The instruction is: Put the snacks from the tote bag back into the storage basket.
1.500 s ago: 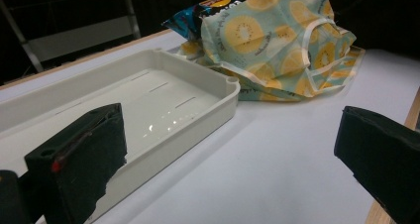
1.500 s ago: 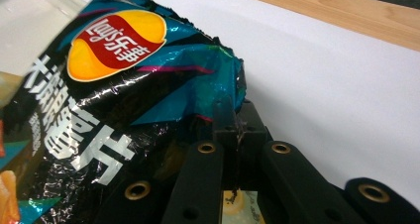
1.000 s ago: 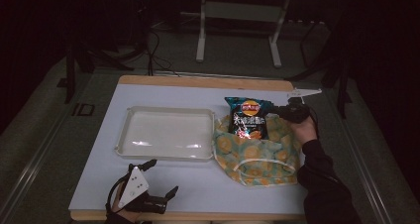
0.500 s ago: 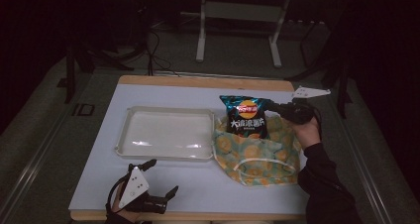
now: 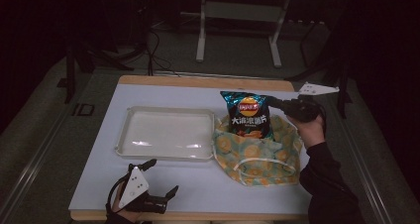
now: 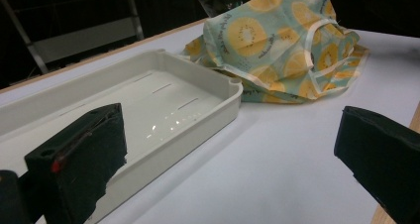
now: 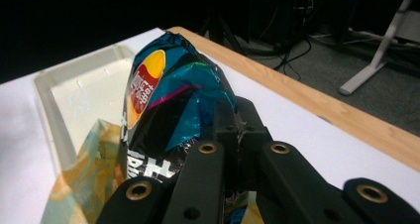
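Note:
A blue and black chip bag [image 5: 246,114] [image 7: 168,100] stands upright, half out of a lemon-print cloth bag [image 5: 257,152] [image 6: 282,45] that lies on the white table. My right gripper [image 5: 273,103] [image 7: 238,130] is shut on the chip bag's upper right edge and holds it up. An empty cream tray [image 5: 166,134] [image 6: 148,100] [image 7: 74,95] lies just left of the cloth bag. Near the table's front left edge, my left gripper [image 5: 161,178] [image 6: 233,159] is open with nothing between its jaws, and it faces the tray and the cloth bag.
The table's wooden far edge [image 5: 198,80] [image 7: 317,100] runs behind the bags. Past it are a metal stand [image 5: 237,16] and cables [image 5: 153,45] on the dark floor. Bare white tabletop [image 5: 208,189] lies in front of the tray.
My right gripper has lifted the chip bag higher out of the cloth bag and shifted it slightly left. The left gripper has stayed still.

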### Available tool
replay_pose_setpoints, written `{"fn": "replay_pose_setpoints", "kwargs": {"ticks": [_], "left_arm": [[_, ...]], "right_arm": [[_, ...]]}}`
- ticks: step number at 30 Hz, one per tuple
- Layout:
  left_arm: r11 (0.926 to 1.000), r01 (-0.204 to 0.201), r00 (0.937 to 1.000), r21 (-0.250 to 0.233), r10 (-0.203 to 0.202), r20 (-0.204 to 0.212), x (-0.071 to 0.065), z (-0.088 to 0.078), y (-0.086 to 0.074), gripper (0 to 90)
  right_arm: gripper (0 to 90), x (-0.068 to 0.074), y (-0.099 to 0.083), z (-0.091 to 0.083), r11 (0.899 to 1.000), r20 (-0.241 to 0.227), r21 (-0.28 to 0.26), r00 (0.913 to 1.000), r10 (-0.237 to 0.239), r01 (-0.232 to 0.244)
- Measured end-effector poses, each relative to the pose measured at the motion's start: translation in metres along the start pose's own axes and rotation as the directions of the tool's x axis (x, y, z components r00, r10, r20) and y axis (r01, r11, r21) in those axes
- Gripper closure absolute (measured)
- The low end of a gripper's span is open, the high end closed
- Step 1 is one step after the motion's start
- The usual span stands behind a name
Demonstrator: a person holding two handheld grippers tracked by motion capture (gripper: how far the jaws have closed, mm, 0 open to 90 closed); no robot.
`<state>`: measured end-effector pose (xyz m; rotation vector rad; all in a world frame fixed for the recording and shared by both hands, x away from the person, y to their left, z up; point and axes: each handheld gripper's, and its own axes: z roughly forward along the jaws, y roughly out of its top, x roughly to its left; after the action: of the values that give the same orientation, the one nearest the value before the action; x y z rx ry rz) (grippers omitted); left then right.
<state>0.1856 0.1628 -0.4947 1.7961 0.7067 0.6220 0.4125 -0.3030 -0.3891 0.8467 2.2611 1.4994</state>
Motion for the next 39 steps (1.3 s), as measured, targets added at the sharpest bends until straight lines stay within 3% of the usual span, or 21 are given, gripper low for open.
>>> {"fn": "replay_pose_setpoints", "kwargs": {"ticks": [9, 17, 25, 30, 34, 39], "left_arm": [[1.0, 0.005, 1.0, -0.004, -0.005, 0.0, 0.0, 0.0, 0.0, 0.2], [0.9999, 0.007, 1.0, -0.008, -0.007, -0.003, 0.0, 0.0, 0.0, 0.2], [0.9999, 0.008, 1.0, -0.01, -0.008, -0.006, 0.0, -0.001, 0.001, 0.2], [0.9999, 0.008, 1.0, -0.013, -0.008, -0.004, 0.0, -0.001, 0.001, 0.2], [0.9999, 0.007, 1.0, -0.012, -0.007, -0.005, 0.0, -0.002, 0.001, 0.2], [0.9999, 0.005, 1.0, -0.015, -0.005, -0.005, -0.001, -0.003, 0.001, 0.2]], "right_arm": [[90.0, 0.005, 0.022, -0.014, 0.999, 0.047, -0.025, 0.9985, -0.03, 0.031], [90.0, 0.009, 0.05, -0.03, 0.996, 0.092, -0.079, 0.9948, -0.043, 0.051], [90.0, 0.021, 0.079, -0.04, 0.988, 0.109, -0.132, 0.9919, -0.067, 0.081], [90.0, 0.031, 0.095, -0.039, 0.984, 0.104, -0.159, 0.9922, -0.069, 0.085], [90.0, 0.041, 0.104, -0.033, 0.983, 0.121, -0.153, 0.9893, -0.082, 0.1], [90.0, 0.054, 0.112, -0.024, 0.981, 0.107, -0.161, 0.9902, -0.09, 0.106]]}}
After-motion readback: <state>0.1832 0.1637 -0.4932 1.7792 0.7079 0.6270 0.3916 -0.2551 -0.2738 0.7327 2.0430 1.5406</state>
